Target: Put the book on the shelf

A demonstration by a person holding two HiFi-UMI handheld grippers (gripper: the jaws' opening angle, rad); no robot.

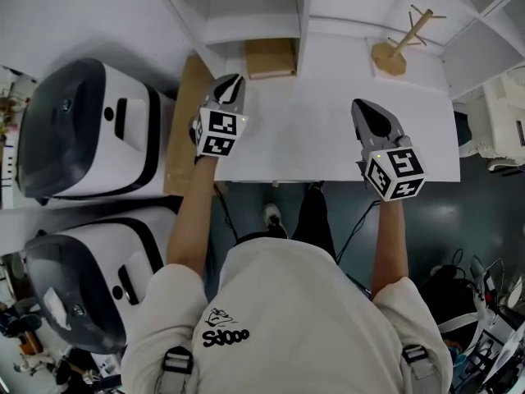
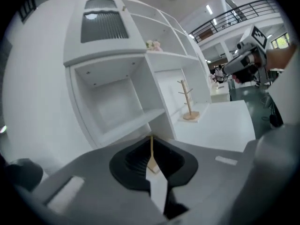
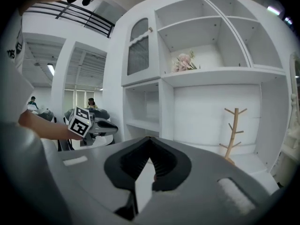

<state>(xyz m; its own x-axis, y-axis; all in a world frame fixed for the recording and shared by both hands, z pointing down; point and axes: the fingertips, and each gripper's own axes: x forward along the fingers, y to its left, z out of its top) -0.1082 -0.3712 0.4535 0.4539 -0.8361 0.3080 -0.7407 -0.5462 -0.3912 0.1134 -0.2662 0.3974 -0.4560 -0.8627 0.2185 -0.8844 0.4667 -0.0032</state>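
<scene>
Both jaw pairs are drawn together on nothing. The left gripper point(image 1: 235, 80) sits just beside the book point(image 1: 269, 57), the right gripper point(image 1: 362, 105) well apart from it. A tan sliver in the left jaw seam is probably that book seen beyond, not pinched. It lies flat on the surface point(image 1: 328, 138) at the foot of the shelf point(image 1: 246, 15). It looks stiff, fairly light and smooth-covered, so I'd grip across its thickness at a near edge.
</scene>
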